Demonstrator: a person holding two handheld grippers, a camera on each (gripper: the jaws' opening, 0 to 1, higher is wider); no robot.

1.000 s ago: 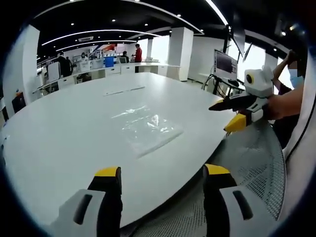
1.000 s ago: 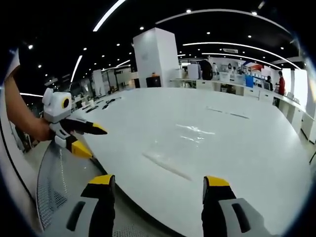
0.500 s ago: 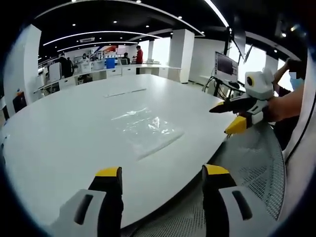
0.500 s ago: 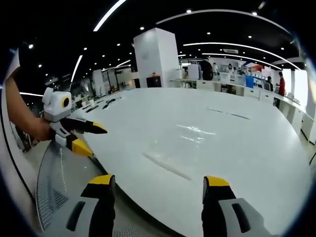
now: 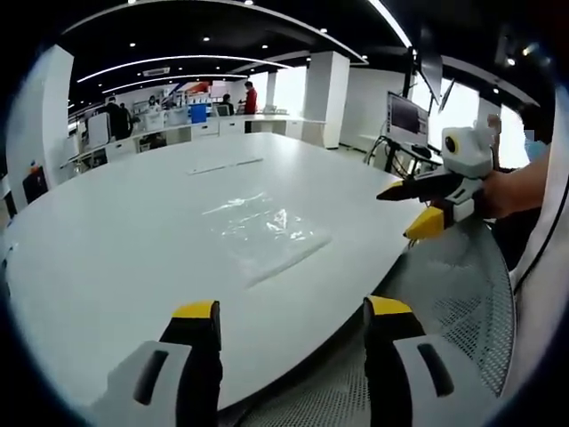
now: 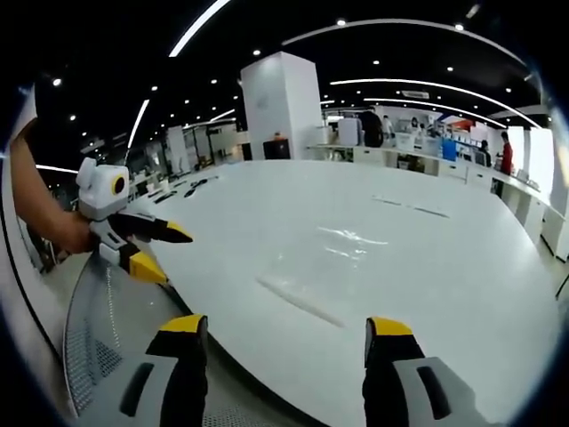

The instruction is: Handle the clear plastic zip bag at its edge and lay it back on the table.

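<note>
Clear zip bag (image 5: 267,233) flat, unlabelled, on white table (image 5: 116,240); both tools released.

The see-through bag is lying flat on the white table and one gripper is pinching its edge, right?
Not quite. The bag does lie flat on the white table, but no gripper pinches it. In the left gripper view both the left gripper and right gripper are open, apart from it.

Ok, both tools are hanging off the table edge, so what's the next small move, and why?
Probably bring the right tool forward and down toward the near edge of the clear zip bag. The bag lies flat on the white table, untouched, and both the right tool and the left tool are open, short of it.
</note>
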